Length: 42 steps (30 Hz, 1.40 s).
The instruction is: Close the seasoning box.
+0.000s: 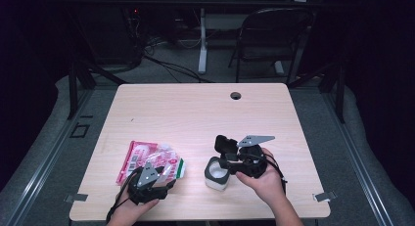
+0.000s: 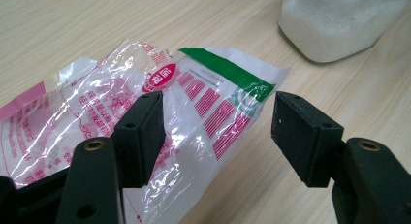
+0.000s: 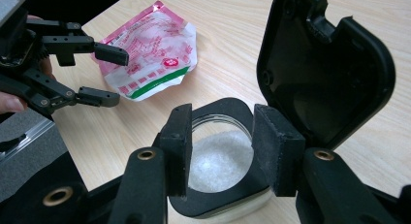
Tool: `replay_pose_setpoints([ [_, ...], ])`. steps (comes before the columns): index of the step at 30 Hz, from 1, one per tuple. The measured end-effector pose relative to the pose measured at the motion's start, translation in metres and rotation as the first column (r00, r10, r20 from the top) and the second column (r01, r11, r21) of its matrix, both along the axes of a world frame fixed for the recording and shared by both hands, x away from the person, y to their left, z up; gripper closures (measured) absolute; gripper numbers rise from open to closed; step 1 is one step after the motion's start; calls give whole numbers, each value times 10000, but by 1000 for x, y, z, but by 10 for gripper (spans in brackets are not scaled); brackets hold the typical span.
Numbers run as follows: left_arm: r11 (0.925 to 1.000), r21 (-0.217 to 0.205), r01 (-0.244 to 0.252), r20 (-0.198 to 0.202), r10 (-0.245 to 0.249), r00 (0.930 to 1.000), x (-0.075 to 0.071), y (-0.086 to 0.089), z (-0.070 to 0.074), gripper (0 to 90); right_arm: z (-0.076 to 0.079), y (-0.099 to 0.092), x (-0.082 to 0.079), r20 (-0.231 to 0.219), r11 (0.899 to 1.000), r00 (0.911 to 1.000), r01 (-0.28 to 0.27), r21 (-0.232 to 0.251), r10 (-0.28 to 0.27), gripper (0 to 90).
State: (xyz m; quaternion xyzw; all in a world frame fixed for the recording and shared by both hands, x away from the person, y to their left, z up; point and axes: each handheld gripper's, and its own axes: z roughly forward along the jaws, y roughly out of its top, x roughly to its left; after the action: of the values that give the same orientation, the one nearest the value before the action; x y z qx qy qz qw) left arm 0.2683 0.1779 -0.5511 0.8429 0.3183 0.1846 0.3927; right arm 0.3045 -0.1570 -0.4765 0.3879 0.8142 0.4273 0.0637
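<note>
Pale wooden counter with a cable hole near its far edge. Left tool held low at the near left, jaws spread wide, pinching nothing, hovering over the near end of a crinkled plastic pouch printed in pink with a green band. Pouch lying flat on the counter, lettering too small to read, its near edge cut off behind the left jaw in the left gripper view. Right tool at the near right, held in the right hand, jaws spread partway and poised directly above the mouth of a square jar of white granules. Cannot tell whether the jaw pads touch the jar's black rim. Hinged black lid flipped up and standing open behind the jar. Jar's lower body mostly hidden by the jaws in the right gripper view, its top cut off in the left gripper view. Pouch and jar near each other, apart. Dark folding chair beyond the counter, hard to make out.
</note>
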Motion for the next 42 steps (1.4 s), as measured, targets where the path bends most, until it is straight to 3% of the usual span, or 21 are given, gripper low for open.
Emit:
replay_pose_setpoints([
  [10, 9999, -112, 20, 33, -19, 10000, -1, 2, 6, 372, 3, -4, 0, 27, 10000, 10000, 69, -5, -69, 604],
  [24, 9989, -325, -343, 148, 348, 9993, 0, 12, 14, 377, 8, -13, 1, 184, 9994, 9993, 339, 9, -339, 607],
  [36, 9954, -570, -775, 260, 790, 9965, 3, 23, 19, 404, 13, -22, 2, 135, 9989, 9989, 456, -110, -455, 524],
  [42, 9897, -771, -1205, 4, 1209, 9927, 8, 33, 20, 402, 18, -26, 3, 108, 9984, 9983, 573, -26, -573, 465],
])
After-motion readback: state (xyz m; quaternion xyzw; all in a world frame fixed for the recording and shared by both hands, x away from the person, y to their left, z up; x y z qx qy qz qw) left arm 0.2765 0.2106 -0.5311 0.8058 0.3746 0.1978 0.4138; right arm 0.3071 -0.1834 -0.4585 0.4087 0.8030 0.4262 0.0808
